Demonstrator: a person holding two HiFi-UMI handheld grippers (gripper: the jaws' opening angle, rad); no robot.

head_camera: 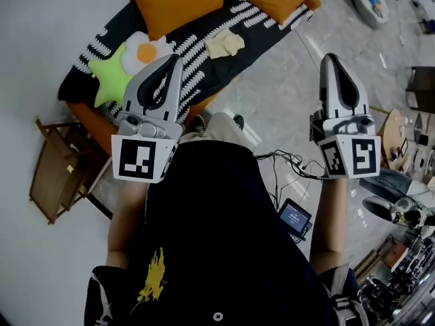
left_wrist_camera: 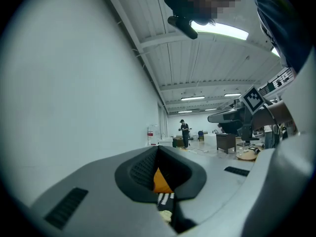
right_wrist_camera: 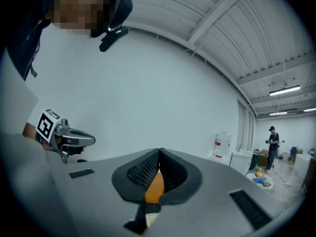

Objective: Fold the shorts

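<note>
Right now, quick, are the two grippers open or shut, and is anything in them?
Left gripper: shut, holding nothing.
Right gripper: shut, holding nothing.

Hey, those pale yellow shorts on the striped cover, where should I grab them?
The shorts lie crumpled near the edge of the striped cover, with orange cushions behind. So probably pinch a raised fold on the floor side, coming down from there.

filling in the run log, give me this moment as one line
left gripper shut, empty | right gripper shut, empty | shorts crumpled on striped cover | folding not begun
</note>
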